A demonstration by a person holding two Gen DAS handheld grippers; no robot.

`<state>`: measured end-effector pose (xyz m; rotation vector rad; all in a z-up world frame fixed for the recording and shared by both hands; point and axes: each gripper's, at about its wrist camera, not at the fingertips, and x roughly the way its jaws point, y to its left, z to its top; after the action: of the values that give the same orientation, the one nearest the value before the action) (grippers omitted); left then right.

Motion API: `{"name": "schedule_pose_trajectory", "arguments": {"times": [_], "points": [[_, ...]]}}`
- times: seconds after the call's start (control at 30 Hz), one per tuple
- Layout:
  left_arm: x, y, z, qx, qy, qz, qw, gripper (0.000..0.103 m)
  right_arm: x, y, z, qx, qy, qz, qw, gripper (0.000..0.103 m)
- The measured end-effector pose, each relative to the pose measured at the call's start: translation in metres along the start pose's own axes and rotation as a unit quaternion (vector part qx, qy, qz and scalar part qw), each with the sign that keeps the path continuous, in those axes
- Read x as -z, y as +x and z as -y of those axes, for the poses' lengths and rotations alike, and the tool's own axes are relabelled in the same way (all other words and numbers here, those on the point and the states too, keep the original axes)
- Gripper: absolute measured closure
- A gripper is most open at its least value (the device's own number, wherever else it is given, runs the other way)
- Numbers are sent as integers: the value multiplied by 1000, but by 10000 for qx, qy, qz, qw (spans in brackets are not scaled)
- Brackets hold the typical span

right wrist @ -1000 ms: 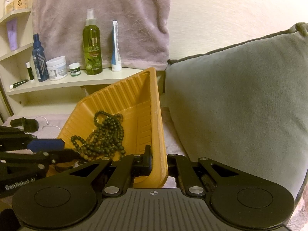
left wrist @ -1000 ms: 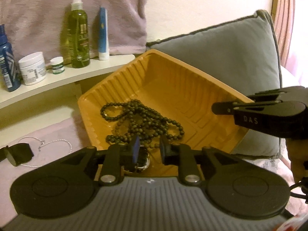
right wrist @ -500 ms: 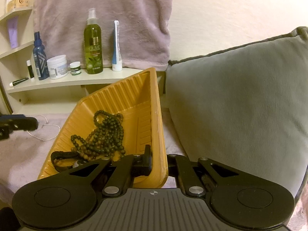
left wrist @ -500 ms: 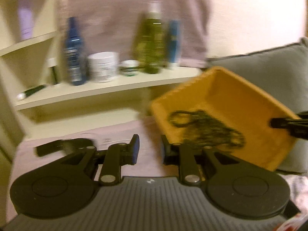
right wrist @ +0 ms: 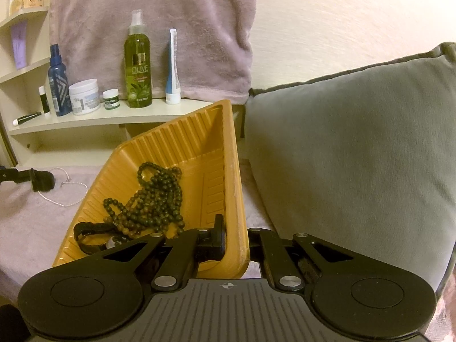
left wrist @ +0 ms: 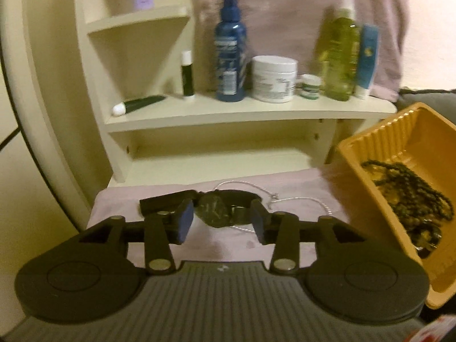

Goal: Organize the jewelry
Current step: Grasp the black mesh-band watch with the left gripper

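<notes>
Since a second ago the left gripper (left wrist: 222, 223) has swung away from the yellow tray (left wrist: 367, 188) to the left, dropping a black watch there — that one now lies in the tray's near left corner beside the bead necklace (right wrist: 155, 199) in the right wrist view. Now the left gripper hangs over the mauve cloth (left wrist: 216, 248) at the middle of its own view, and its jaws are opening with nothing pressed between the pads. Beyond the blue fingertips (left wrist: 183, 225) lies a second black watch (left wrist: 213, 209), flat on the cloth, strap stretched to either side, with a thin silver chain (left wrist: 296, 201) looping behind it and off toward the right. The tray sits at the right edge of that frame, beads heaped in it.

In the right wrist view the right gripper (right wrist: 236, 243) is clamped tight on the tray's near right wall (right wrist: 236, 199), one finger inside and one outside, holding the tray tilted up — its far corner rises toward the shelf (right wrist: 114, 116). A grey cushion (right wrist: 350, 156) fills the right half of that frame. On the shelf at upper left stand a blue bottle (right wrist: 58, 85), a white jar (right wrist: 84, 97), a green spray bottle (right wrist: 138, 65) and a tube (right wrist: 172, 68), with a mauve towel (right wrist: 154, 28) hanging behind them.
</notes>
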<state>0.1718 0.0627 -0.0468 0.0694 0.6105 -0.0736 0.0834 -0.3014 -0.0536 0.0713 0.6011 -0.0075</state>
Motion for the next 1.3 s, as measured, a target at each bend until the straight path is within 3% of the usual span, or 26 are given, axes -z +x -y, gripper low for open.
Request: {"name": "schedule_pose_trajectory", "arguments": {"times": [0.17,0.47,0.6,0.8,0.97,1.13,1.23,1.3], "points": [[6,21,-7,-111,-514,-43,9986,49,0,1,-1,7,-26,-2,10000,98],[7,51,-9,-295,-1180,-50,9926,47,1,1,0,26,-24,-43,10000,98],[3,64,-6,-322,-1132,-117,9930,48,0,3,1,48,-22,-85,9999,98],[5,69,-7,-330,-942,-288,9946,57,1,5,1,58,-20,-103,9999,98],[6,61,-8,-226,-713,-333,9966,73,1,5,1,59,-21,-102,9999,98],[7,58,-10,-169,-532,-435,9975,82,0,5,0,57,-15,-91,9999,98],[6,59,-9,-150,-357,-475,9981,94,0,5,0,55,-9,-86,9999,98],[4,59,-7,-171,-200,-515,9983,94,0,5,0,50,-7,-84,10000,98]]}}
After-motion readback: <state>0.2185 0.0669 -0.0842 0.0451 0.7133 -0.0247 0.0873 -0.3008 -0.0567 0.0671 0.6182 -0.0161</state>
